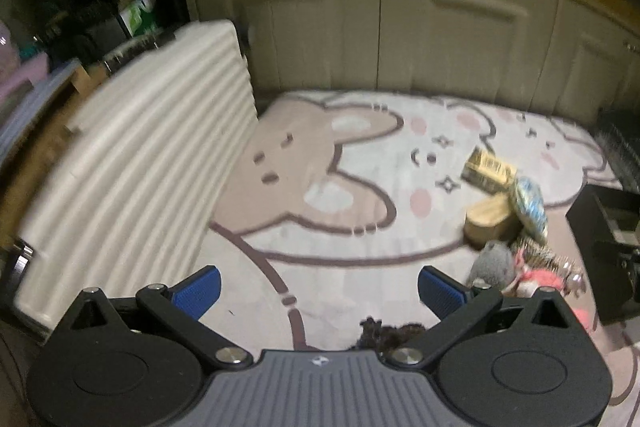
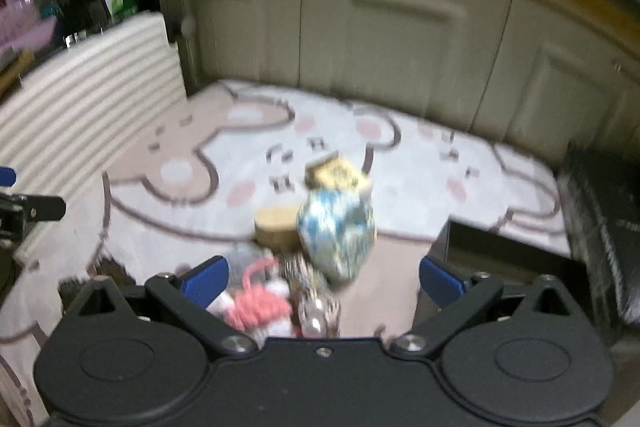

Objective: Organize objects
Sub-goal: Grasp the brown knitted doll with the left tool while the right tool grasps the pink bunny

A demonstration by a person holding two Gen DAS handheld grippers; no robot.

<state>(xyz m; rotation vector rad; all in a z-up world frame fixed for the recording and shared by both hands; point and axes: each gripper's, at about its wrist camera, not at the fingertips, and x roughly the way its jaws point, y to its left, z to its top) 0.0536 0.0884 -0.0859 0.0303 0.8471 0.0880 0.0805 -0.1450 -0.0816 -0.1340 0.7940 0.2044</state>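
Both views blurred; no label or writing legible anywhere. Left wrist view, far left: a white ribbed panel (image 1: 148, 155) stands on edge along the left border of a rug (image 1: 360, 227) printed with cartoon rabbit faces in beige, white and pink. Left tongs (image 1: 318, 289) hover over bare rug, blue pads (image 1: 198, 291) spread wide, released, nothing between them. A small dark fuzzy clump (image 1: 390, 333) lies on the rug just ahead of the tongs' body. Right of centre sits the cluster of loose objects: a gold-and-dark printed box (image 1: 490, 169) farthest back, print unreadable; a round tan wooden block (image 1: 494, 221) in front of it; a blue-and-white patterned oval thing (image 1: 530, 207) leaning against both; a grey plush lump (image 1: 492, 263) and a pink-and-white bundle (image 1: 540, 277) nearest the camera, touching each other. A black box-like unit (image 1: 608, 239) stands at the right edge of the rug. Cream cabinet doors (image 1: 380, 19) with a yellow-edged top run behind everything. Right wrist view: right tongs (image 2: 324, 279) sit directly over the same cluster, blue pads (image 2: 206, 277) wide apart, released; the pink-and-white bundle (image 2: 256, 307) and a shiny speckled item (image 2: 314, 291) lie between the pads, ungripped. The patterned oval (image 2: 336, 235), wooden block (image 2: 276, 225) and printed box (image 2: 336, 173) lie just beyond.
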